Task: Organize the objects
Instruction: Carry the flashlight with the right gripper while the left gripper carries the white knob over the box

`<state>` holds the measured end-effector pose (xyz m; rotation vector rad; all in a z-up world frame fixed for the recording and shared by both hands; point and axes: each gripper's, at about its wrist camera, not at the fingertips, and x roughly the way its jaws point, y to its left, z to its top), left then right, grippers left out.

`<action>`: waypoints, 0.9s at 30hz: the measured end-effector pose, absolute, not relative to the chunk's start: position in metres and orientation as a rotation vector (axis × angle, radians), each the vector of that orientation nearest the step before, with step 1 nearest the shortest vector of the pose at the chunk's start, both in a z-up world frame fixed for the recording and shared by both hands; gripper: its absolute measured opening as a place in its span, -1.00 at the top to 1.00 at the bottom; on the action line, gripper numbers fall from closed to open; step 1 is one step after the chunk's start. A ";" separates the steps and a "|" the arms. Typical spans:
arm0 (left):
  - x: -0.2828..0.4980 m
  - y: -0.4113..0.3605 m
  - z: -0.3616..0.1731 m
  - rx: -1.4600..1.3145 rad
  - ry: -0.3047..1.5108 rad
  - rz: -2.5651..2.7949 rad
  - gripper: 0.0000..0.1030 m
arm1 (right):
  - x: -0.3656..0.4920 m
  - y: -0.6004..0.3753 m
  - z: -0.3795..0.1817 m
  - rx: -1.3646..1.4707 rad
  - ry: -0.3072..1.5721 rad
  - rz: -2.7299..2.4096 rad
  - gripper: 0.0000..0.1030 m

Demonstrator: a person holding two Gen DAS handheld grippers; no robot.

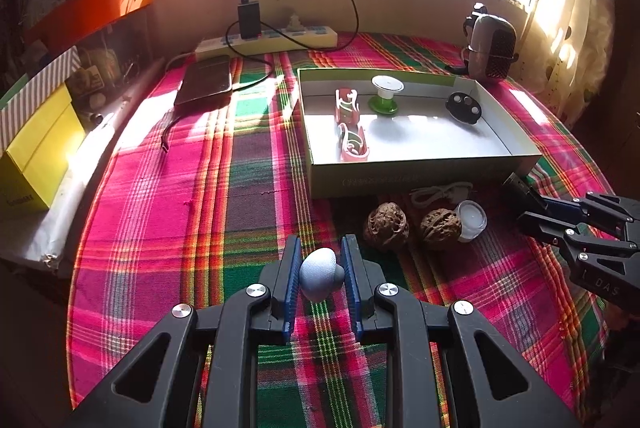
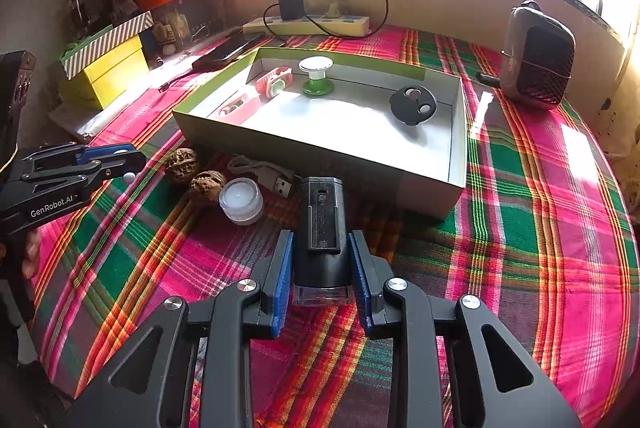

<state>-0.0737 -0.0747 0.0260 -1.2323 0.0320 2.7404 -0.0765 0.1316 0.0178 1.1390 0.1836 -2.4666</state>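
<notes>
Item: tidying loose things into the open box (image 1: 420,171), step in hand: both tools loaded, carry to box pending (a judgement).

Left gripper (image 1: 320,270): clamped on a small grey knob (image 1: 320,274), rounded cap toward 9 o'clock, stub toward 3 o'clock; long axis lies across the jaws. It sits over the plaid cloth (image 1: 160,228), box at about 1 o'clock.

Right gripper (image 2: 322,270): closed on a black block (image 2: 322,224), clear end toward the camera, far end at 12 o'clock; long axis runs along the fingers, toward the near wall of the box. Whether it rests on the cloth cannot be told.

Already in box: two pink toys (image 1: 348,107), green-and-white spool (image 1: 386,93), black disc (image 1: 464,105).

Left on cloth, near the box's front wall: two walnuts (image 2: 182,163), small white jar (image 2: 241,201), white USB cable (image 2: 264,173).

Next move, likely: raise each load above the box wall, travel toward 12 o'clock, release over bare floor clear of the toys.
</notes>
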 end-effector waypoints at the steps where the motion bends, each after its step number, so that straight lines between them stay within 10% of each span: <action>1: -0.073 -0.074 0.028 -1.223 0.035 2.742 0.64 | -0.076 0.132 0.019 1.135 0.183 -2.467 0.45; 27: -0.099 -0.043 0.058 -1.113 0.052 2.715 0.64 | -0.089 0.141 0.053 1.083 0.129 -2.525 0.44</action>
